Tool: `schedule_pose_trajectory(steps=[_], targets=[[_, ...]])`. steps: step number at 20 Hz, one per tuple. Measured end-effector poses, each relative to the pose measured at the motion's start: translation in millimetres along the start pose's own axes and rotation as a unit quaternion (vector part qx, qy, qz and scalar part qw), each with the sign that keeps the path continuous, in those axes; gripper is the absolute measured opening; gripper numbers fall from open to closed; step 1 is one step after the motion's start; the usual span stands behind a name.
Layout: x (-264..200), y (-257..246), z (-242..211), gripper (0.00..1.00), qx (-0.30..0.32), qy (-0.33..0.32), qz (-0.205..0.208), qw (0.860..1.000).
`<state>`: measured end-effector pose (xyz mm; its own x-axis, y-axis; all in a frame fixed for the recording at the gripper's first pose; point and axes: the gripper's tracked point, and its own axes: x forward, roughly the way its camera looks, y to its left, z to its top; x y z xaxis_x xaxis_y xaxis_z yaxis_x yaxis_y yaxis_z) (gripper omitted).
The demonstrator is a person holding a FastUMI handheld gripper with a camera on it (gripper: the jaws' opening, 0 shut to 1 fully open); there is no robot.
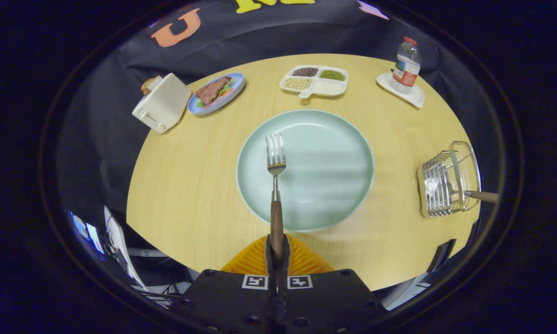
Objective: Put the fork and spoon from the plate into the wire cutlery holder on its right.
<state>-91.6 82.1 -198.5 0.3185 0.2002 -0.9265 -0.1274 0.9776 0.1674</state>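
Note:
My gripper (pixel 277 248) is shut on the brown wooden handle of the fork (pixel 275 160). The fork sticks straight out ahead of the fingers, and its steel tines hang over the left half of the pale green plate (pixel 334 139), lifted off it. The plate sits in the middle of the round wooden table with nothing else lying on it. To the plate's right stands the wire cutlery holder (pixel 448 185). A spoon (pixel 478 195) rests inside it, its wooden handle poking out to the right.
At the table's far side stand a white toaster (pixel 163 103), a blue plate of meat (pixel 216 93), a divided white tray of beans (pixel 314 80) and a water bottle (pixel 406 65) on a white coaster. The wooden table (pixel 190 185) has bare surface left of the plate.

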Motion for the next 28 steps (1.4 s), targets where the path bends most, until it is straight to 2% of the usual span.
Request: schedule_pose_trajectory(steps=[7, 12, 17, 21, 28], targets=[[-95, -77, 20, 0.0, 0.013, -0.039, -0.011, 0.999], [-137, -146, 24, 0.0, 0.057, -0.046, -0.019, 0.997], [-150, -205, 9, 0.0, 0.058, -0.013, -0.06, 0.996], [-153, -217, -6, 0.0, 0.035, 0.023, -0.071, 0.997], [-144, -218, 3, 0.0, 0.052, 0.039, -0.062, 0.996]])
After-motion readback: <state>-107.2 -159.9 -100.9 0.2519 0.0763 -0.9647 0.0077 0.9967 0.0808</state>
